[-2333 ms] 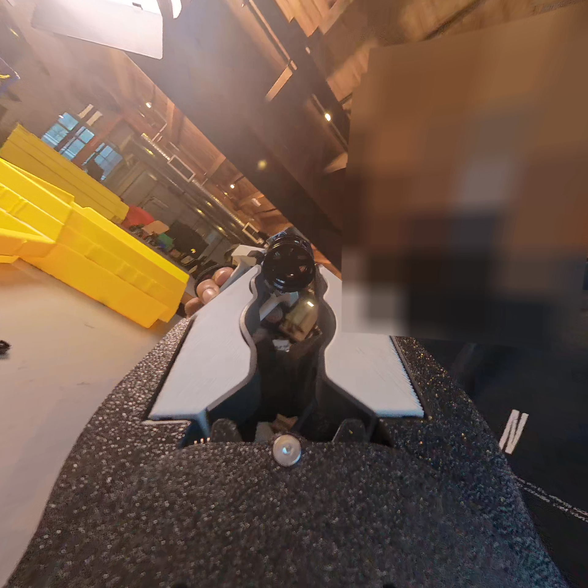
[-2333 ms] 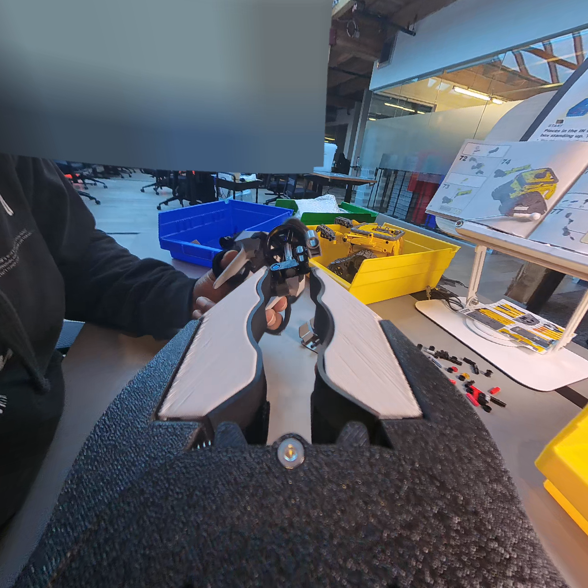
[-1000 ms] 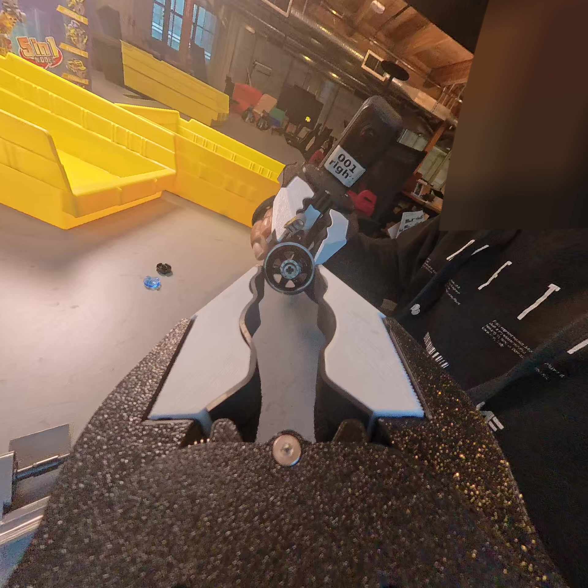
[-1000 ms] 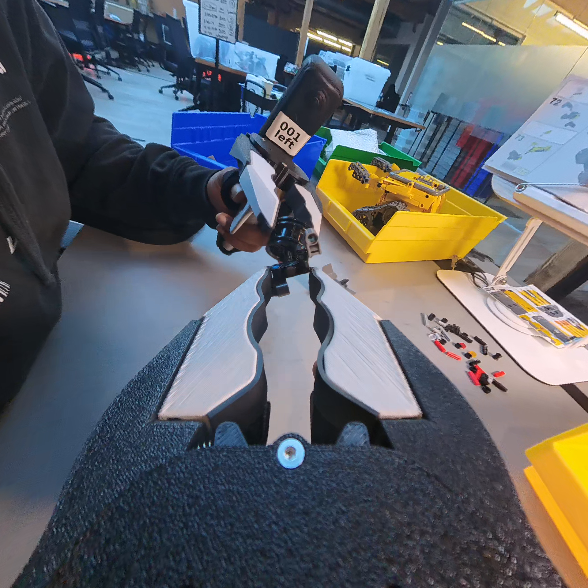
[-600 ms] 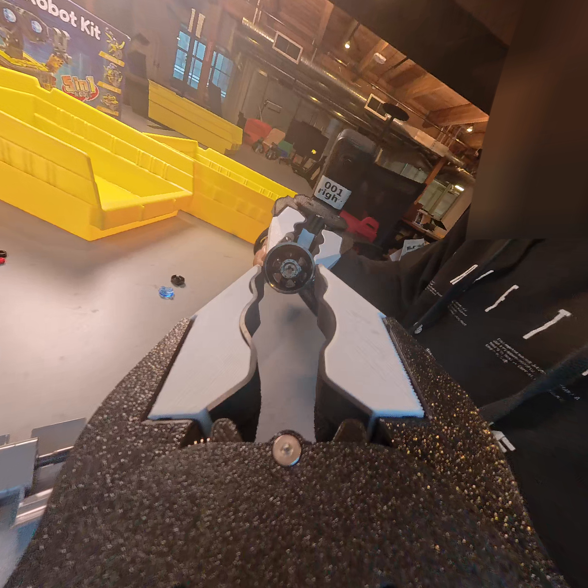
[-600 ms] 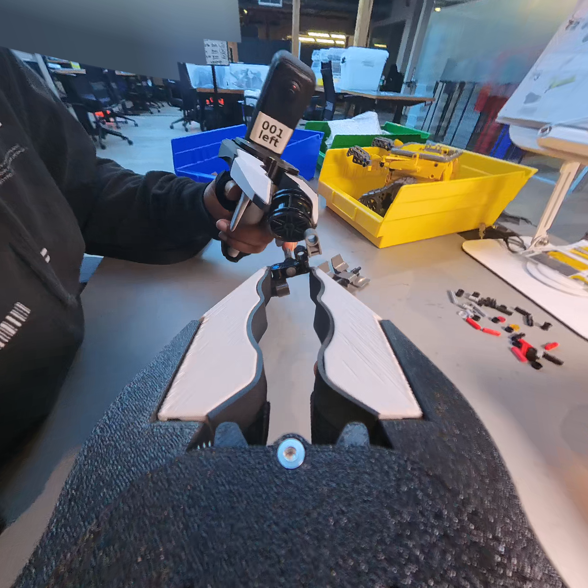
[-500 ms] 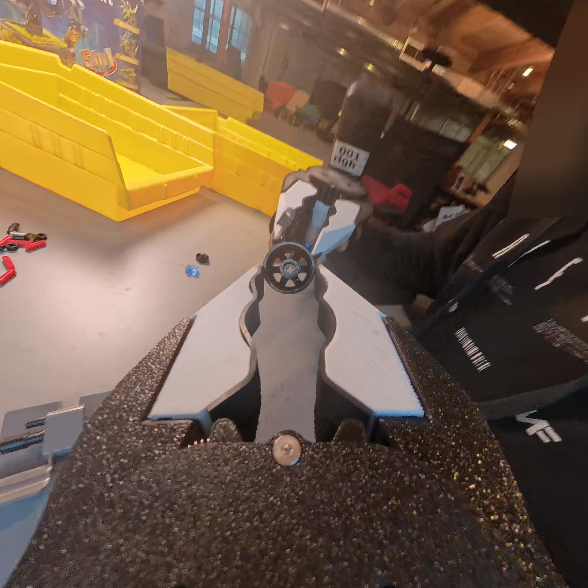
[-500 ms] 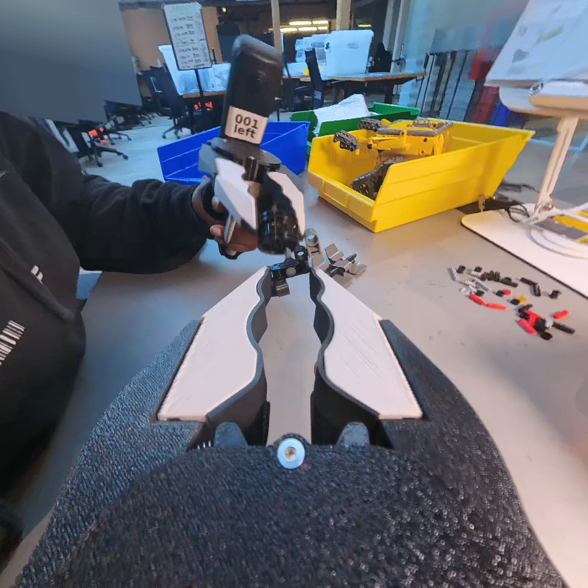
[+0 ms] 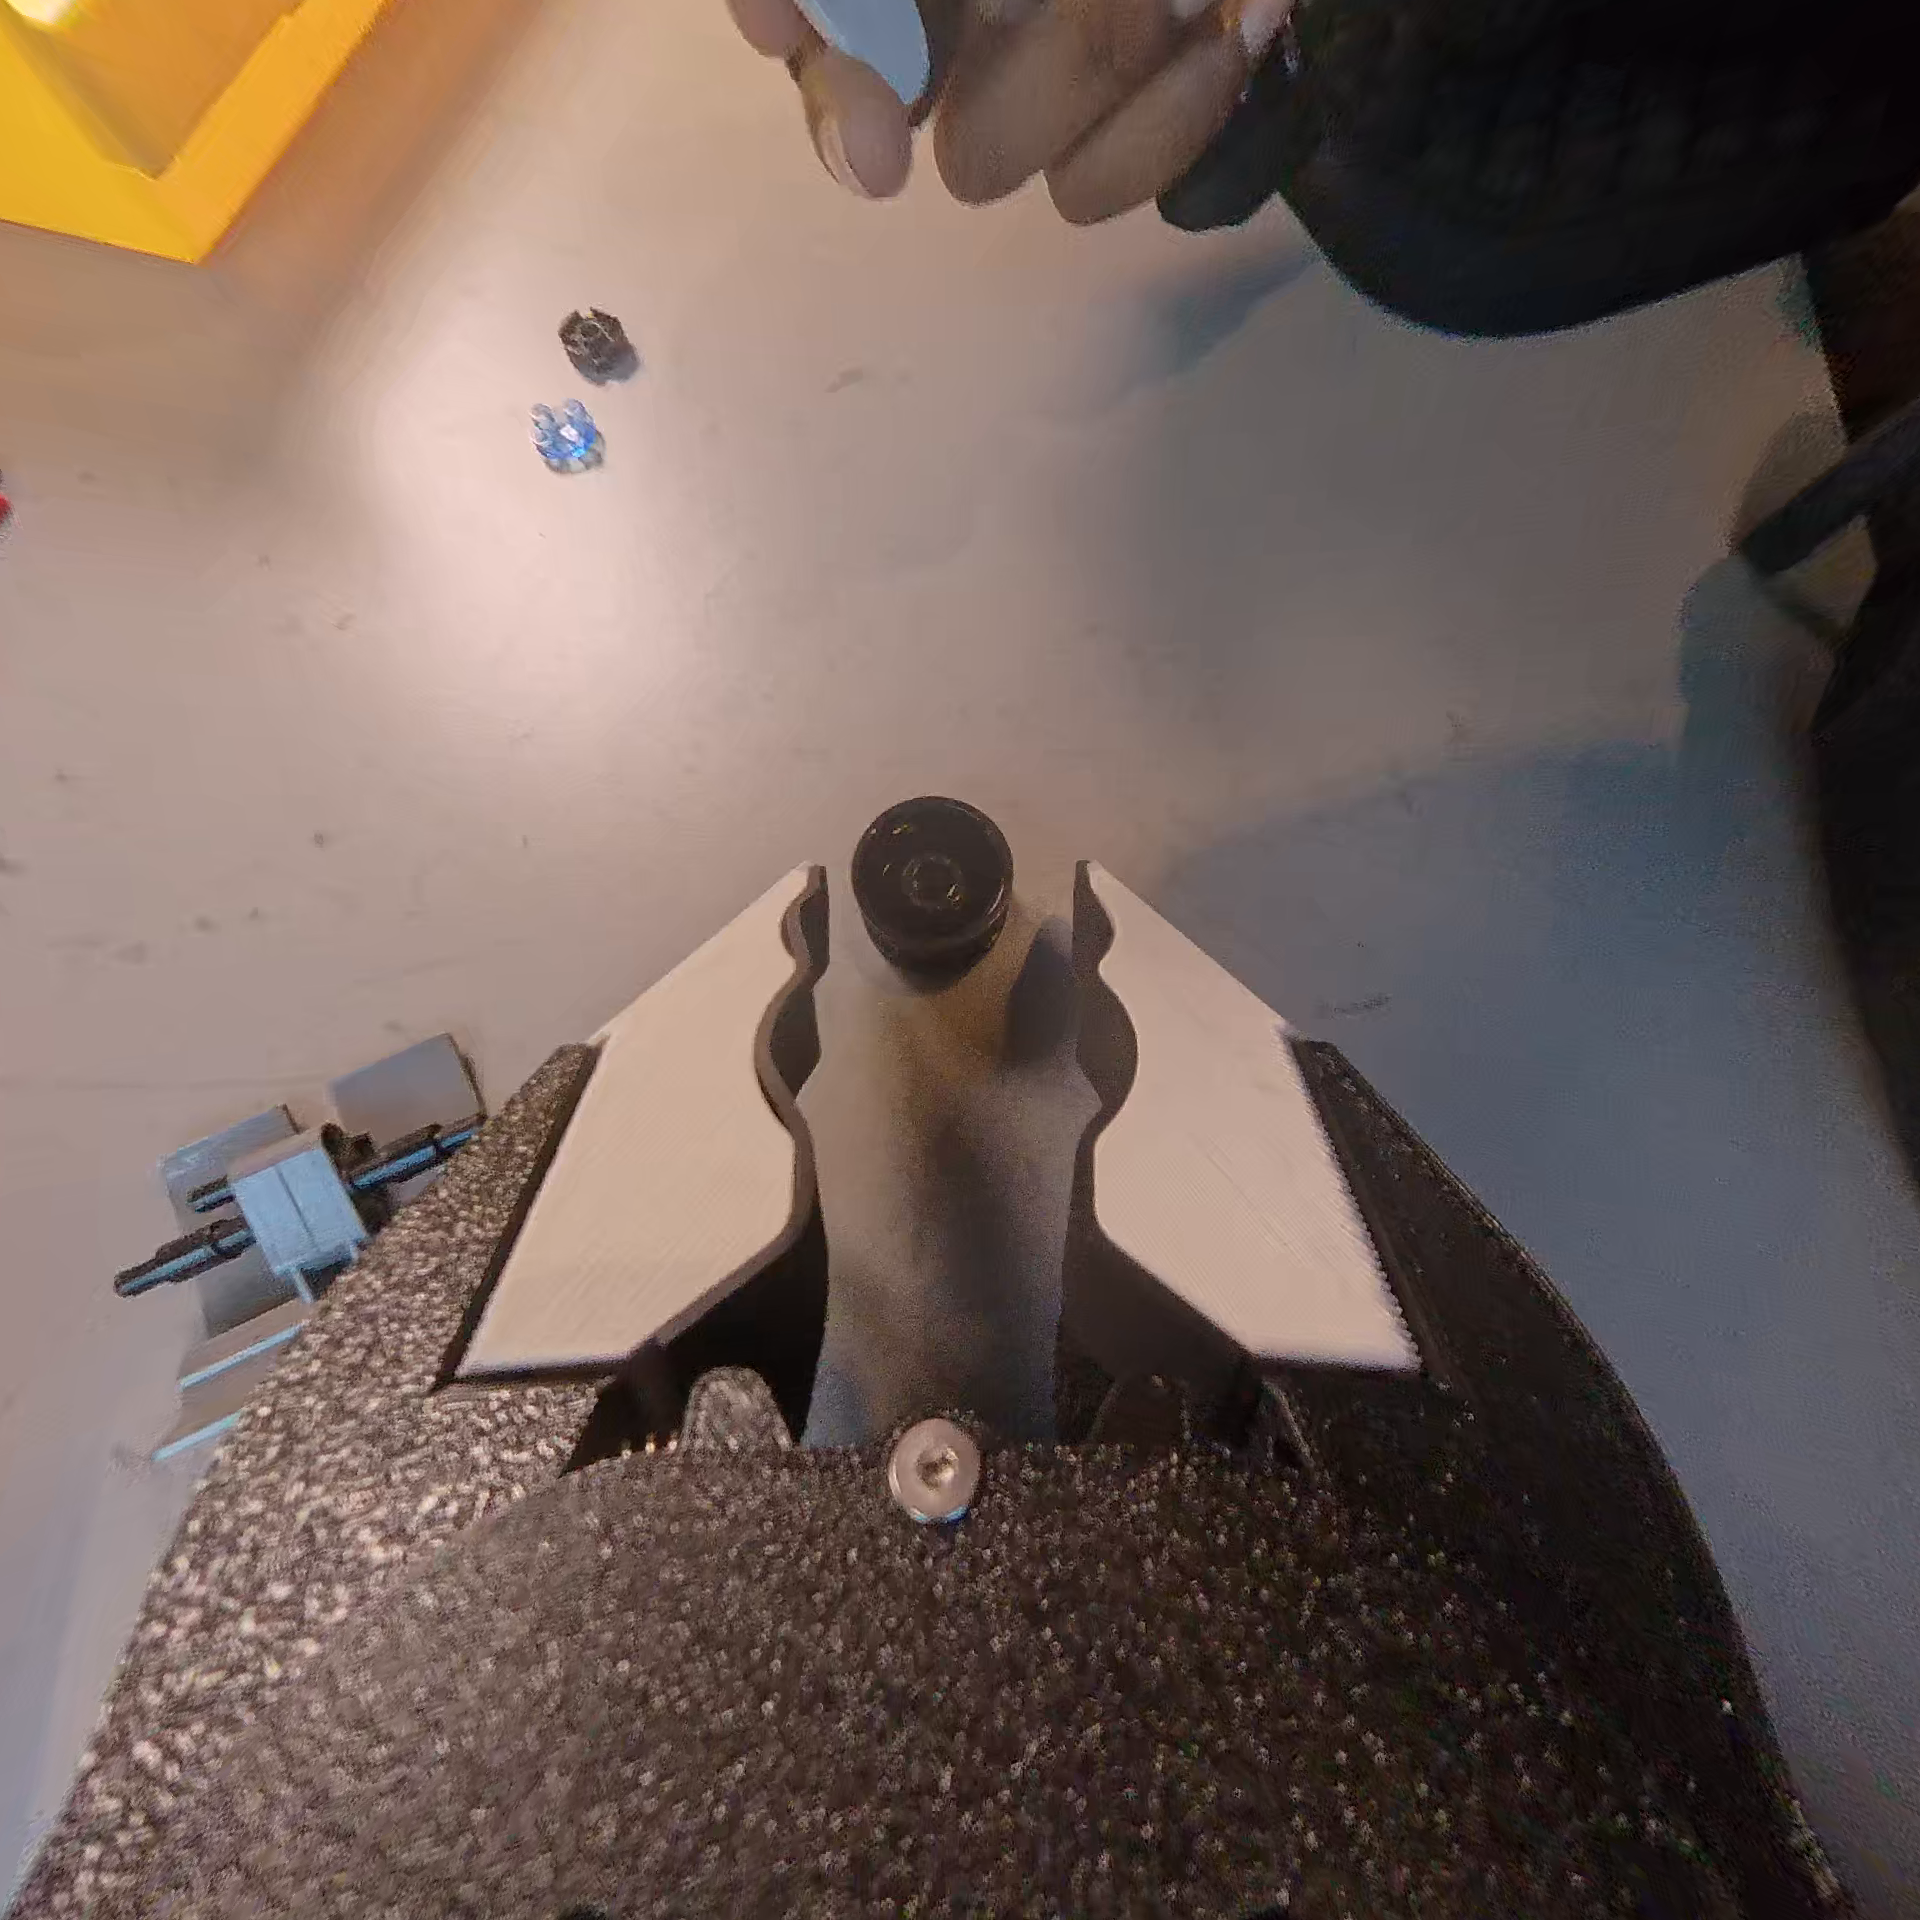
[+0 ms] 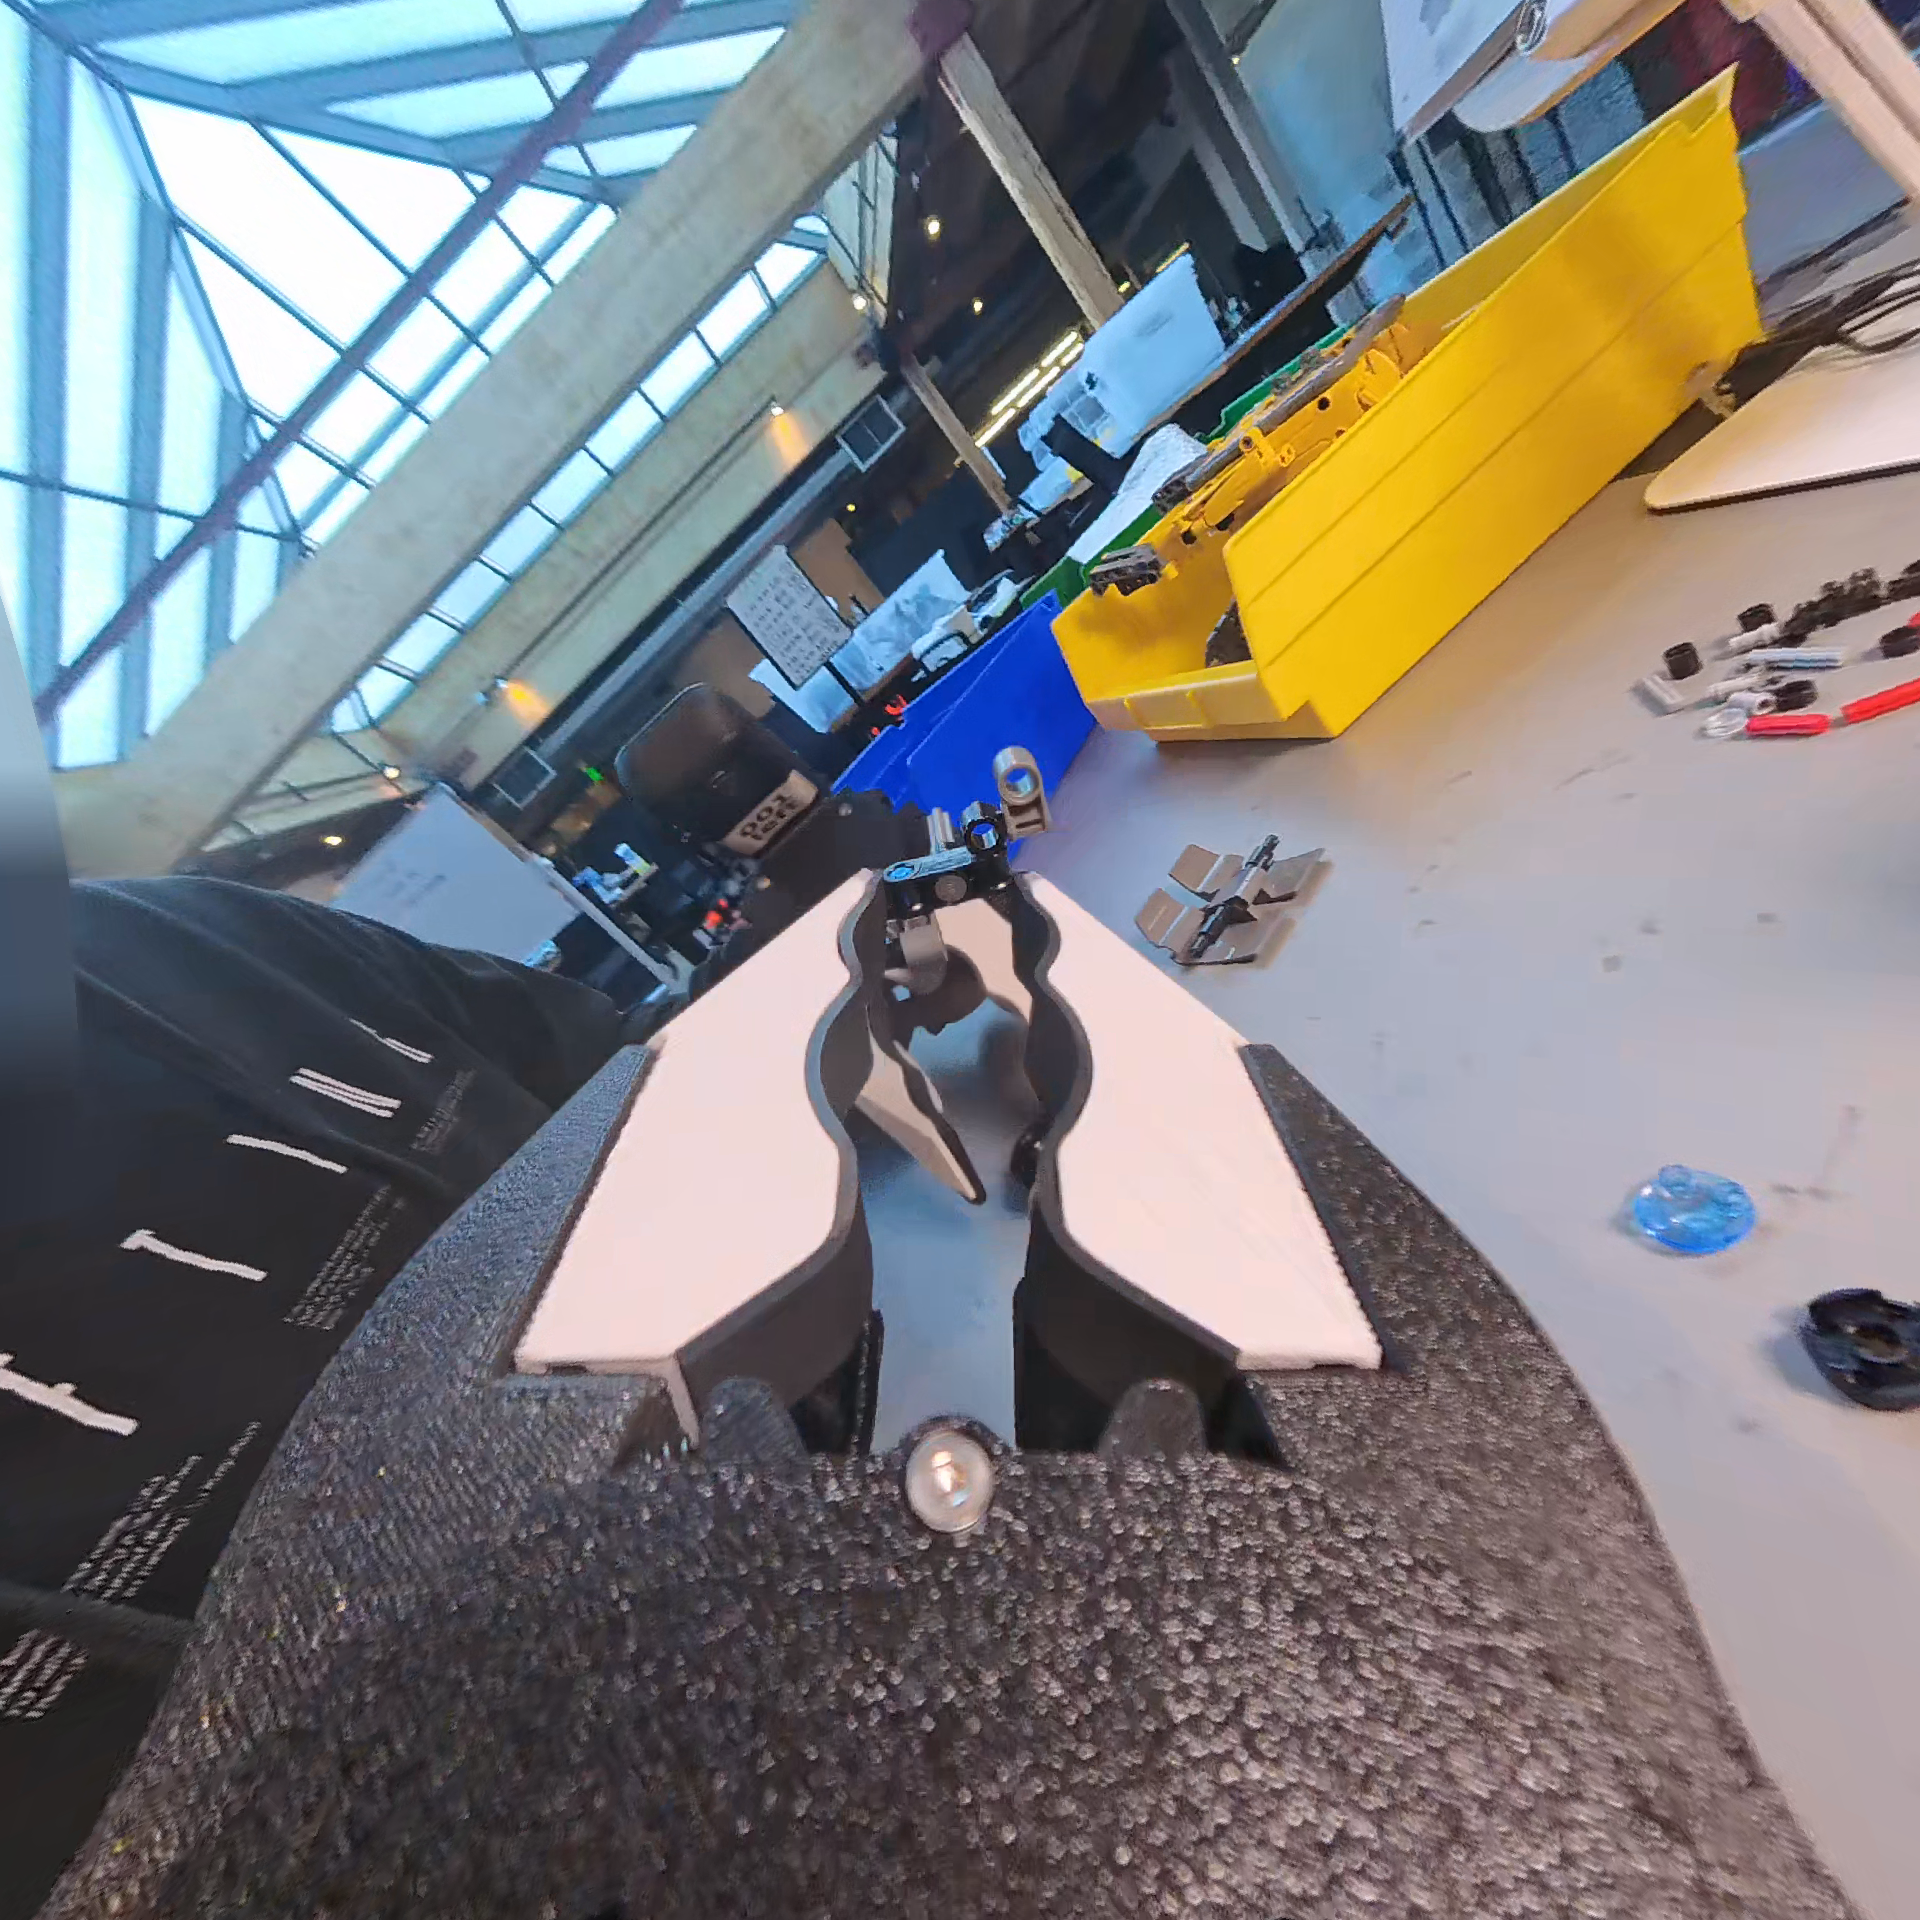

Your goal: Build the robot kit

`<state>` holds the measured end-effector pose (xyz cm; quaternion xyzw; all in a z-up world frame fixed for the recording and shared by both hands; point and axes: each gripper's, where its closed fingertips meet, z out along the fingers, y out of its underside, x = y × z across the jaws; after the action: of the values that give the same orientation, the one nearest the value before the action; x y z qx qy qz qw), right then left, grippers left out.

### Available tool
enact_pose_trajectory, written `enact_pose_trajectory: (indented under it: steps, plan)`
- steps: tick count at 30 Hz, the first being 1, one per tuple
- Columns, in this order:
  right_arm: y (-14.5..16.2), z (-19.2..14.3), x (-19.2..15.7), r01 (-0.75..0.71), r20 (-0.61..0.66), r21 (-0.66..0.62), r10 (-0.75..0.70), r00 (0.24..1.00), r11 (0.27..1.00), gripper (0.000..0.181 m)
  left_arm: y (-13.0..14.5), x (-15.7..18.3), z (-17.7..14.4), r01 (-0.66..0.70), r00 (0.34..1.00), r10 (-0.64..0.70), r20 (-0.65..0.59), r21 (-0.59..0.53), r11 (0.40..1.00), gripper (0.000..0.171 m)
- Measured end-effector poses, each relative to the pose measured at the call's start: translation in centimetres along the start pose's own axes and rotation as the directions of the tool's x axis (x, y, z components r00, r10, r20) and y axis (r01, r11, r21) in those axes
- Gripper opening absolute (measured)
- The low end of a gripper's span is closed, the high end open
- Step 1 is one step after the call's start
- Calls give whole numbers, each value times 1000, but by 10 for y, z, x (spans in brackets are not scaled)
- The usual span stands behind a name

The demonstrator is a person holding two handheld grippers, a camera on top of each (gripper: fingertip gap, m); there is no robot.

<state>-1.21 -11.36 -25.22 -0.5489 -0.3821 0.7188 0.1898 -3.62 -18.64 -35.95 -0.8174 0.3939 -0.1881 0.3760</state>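
My left gripper [image 9: 948,878] is open and points down at the grey table [image 9: 1039,582]. A black wheel [image 9: 932,894] stands on the table between its fingertips, with a gap on each side. My right gripper [image 10: 948,888] is shut on a small black and grey brick assembly [image 10: 961,852] and holds it above the table, tilted up. The left gripper's body [image 10: 717,774] shows behind it, and one of its grey fingers [image 10: 914,1101] shows through the gap. A hand [image 9: 935,114] holding the right gripper is at the top of the left wrist view.
A clear blue round piece [image 9: 566,436] and a black round piece [image 9: 595,341] lie to the left. A grey panel assembly [image 9: 301,1195] lies beside my left gripper. A yellow bin [image 10: 1403,499] with a model, a blue bin [image 10: 977,707] and loose small parts [image 10: 1787,675] are farther off. Across from one pair of fingers to the other is roughly 12 cm. Between my right fingertips and the clear blue round piece [image 9: 566,436] there is roughly 12 cm. Seen from the right wrist view [image 10: 1708,1226] as well.
My left gripper has tipped down to the table and opened, and the black wheel now stands free. My right gripper has tilted up, still holding the small assembly.
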Motion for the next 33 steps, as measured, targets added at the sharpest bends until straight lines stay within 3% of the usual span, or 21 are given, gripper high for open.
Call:
enact_pose_trajectory:
  steps: [4,7,10,17,33]
  plan:
    - [6,3,-7,-83,68,-26,85,994,996,24,-43,-10,-31,84,996,-86,-2,257,963,38]
    - [22,12,-10,-78,74,-101,86,994,992,24,-71,-17,-45,36,994,-75,82,398,916,32]
    - [37,21,-18,-73,108,-158,91,990,985,24,-74,-13,-41,-95,982,30,186,353,931,19]
    - [52,27,-22,-53,116,-225,80,990,973,24,-79,2,-41,-133,985,82,152,361,923,5]
    - [54,28,-36,160,168,-220,-124,978,962,25,-83,15,-45,-46,999,45,13,404,914,3]
